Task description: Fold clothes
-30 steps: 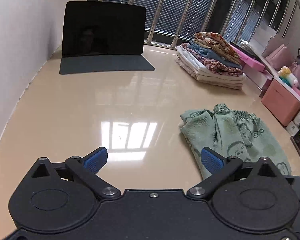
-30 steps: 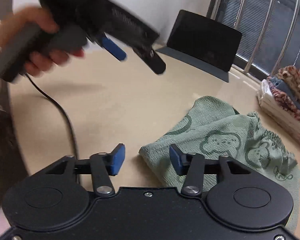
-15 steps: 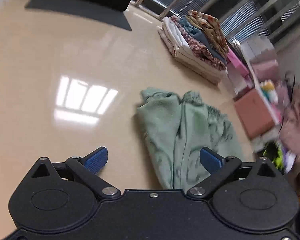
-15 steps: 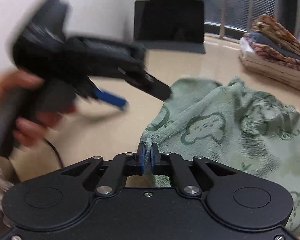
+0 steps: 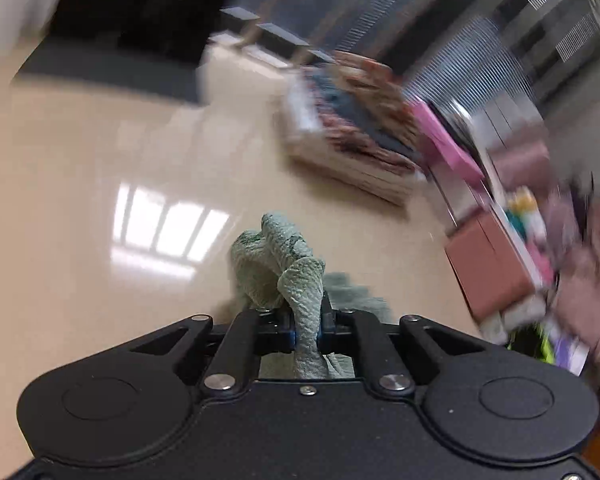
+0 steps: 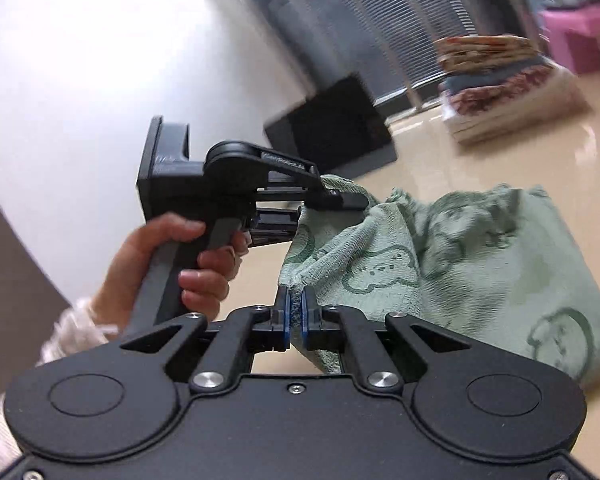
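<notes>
A green garment (image 6: 460,264) printed with cartoon bears is lifted off the beige table (image 6: 540,140). My right gripper (image 6: 295,316) is shut on its near corner, and the cloth hangs away to the right. My left gripper (image 5: 308,326) is shut on a bunched fold of the same green garment (image 5: 280,264), which sticks up between the blue pads. In the right wrist view the left gripper (image 6: 320,204) is seen from the side, held by a hand (image 6: 188,260), pinching the garment's far upper edge.
A stack of folded clothes (image 5: 352,128) lies at the back right of the table (image 5: 100,200). A black tablet (image 6: 332,128) stands on a dark mat at the back left. Pink boxes (image 5: 488,264) and clutter line the right edge. Both views are motion-blurred.
My left gripper has gone from open above the table to shut on the garment's far edge. Both grippers have lifted the cloth off the table.
</notes>
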A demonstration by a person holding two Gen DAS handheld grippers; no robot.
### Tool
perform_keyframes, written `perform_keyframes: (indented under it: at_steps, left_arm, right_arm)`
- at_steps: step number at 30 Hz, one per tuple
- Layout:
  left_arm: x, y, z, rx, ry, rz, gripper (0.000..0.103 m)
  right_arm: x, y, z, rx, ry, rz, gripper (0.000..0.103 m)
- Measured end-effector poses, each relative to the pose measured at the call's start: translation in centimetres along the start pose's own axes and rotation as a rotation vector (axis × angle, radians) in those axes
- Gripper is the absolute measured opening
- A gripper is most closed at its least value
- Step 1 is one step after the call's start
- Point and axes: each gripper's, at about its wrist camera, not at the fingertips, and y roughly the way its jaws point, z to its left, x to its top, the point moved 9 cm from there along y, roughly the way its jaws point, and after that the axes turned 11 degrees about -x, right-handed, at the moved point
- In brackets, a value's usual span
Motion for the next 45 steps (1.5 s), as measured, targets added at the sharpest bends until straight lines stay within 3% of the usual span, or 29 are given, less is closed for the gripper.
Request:
perform_keyframes:
  at_steps: [4, 9, 10, 11, 13, 16, 17, 19, 21, 22, 23, 24, 25, 28, 29, 33, 37, 39, 41, 42, 45]
  left_arm:
    - [0.6, 5.6, -6.3, 0.073, 0.142, 0.085, 0.009]
    - [-1.5, 14.4, -8.7, 0.139, 0.183, 0.188, 0.013]
    - [-2.2, 15.8, -8.9, 0.137, 0.177, 0.206, 0.018]
    - [-2.9, 17.0, -9.0, 0.132, 0.173, 0.226, 0.032]
    - [-3.7, 17.6, -9.4, 0.090, 0.196, 0.245, 0.048]
    - [-3.5, 15.2, -10.6, 0.023, 0.273, 0.173, 0.076]
    - [-3.3, 14.2, -11.0, 0.004, 0.300, 0.144, 0.078]
    - [-3.0, 12.1, -11.1, 0.000, 0.374, 0.073, 0.078]
    - [-2.6, 10.6, -10.9, 0.057, 0.483, -0.004, 0.073]
    - [-2.8, 10.5, -10.9, 0.092, 0.546, -0.017, 0.056]
    - [-3.2, 11.0, -10.9, 0.117, 0.615, -0.002, 0.029]
    - [-3.8, 11.9, -10.8, 0.135, 0.673, 0.031, 0.015]
    - [-4.5, 12.9, -10.7, 0.144, 0.704, 0.067, 0.009]
    - [-6.2, 15.8, -9.9, 0.178, 0.760, 0.140, 0.007]
    - [-6.6, 16.6, -9.6, 0.189, 0.766, 0.155, 0.007]
    - [-7.6, 18.1, -9.1, 0.203, 0.767, 0.164, 0.007]
    - [-7.0, 17.4, -9.7, 0.223, 0.765, 0.120, 0.010]
    - [-6.2, 15.3, -10.5, 0.211, 0.725, 0.055, 0.036]
    - [-5.6, 11.7, -11.3, 0.219, 0.702, -0.060, 0.097]
    - [-5.4, 9.9, -11.7, 0.223, 0.694, -0.121, 0.103]
    - [-6.6, 4.0, -12.7, 0.259, 0.700, -0.256, 0.103]
  right_arm:
    - [1.0, -3.5, -5.0, 0.028, 0.233, -0.073, 0.004]
    - [-0.1, -4.4, -12.8, -0.038, 0.433, -0.083, 0.004]
    - [-0.5, -4.4, -14.1, -0.060, 0.458, -0.079, 0.004]
    - [-1.0, -4.4, -15.4, -0.080, 0.481, -0.071, 0.004]
    - [-2.0, -4.6, -16.9, -0.105, 0.520, -0.052, 0.004]
    - [-3.2, -4.7, -18.4, -0.144, 0.544, -0.020, 0.006]
    - [-2.9, -4.6, -17.6, -0.165, 0.467, -0.030, 0.010]
    - [-2.3, -4.6, -16.2, -0.206, 0.313, -0.050, 0.013]
    - [-1.6, -4.5, -14.8, -0.245, 0.160, -0.070, 0.027]
    - [-1.3, -4.5, -14.1, -0.265, 0.082, -0.080, 0.033]
    - [-0.9, -4.5, -13.4, -0.284, 0.005, -0.090, 0.034]
    - [-0.6, -4.5, -12.6, -0.303, -0.072, -0.100, 0.034]
    - [-0.2, -4.4, -11.9, -0.322, -0.149, -0.109, 0.033]
    - [1.0, -4.4, -9.7, -0.376, -0.380, -0.136, 0.028]
    - [0.4, -3.4, -10.2, -0.406, -0.414, -0.101, 0.021]
    - [-1.7, 0.2, -12.0, -0.525, -0.546, 0.041, 0.017]
    - [-1.1, 0.0, -12.1, -0.524, -0.509, 0.058, 0.017]
    - [-0.9, -1.3, -11.8, -0.490, -0.473, 0.045, 0.026]
    - [-0.8, -3.2, -11.4, -0.440, -0.439, 0.003, 0.056]
    - [-0.8, -3.9, -11.0, -0.416, -0.430, -0.021, 0.060]
    - [-0.5, -7.7, -9.5, -0.377, -0.416, -0.085, 0.092]
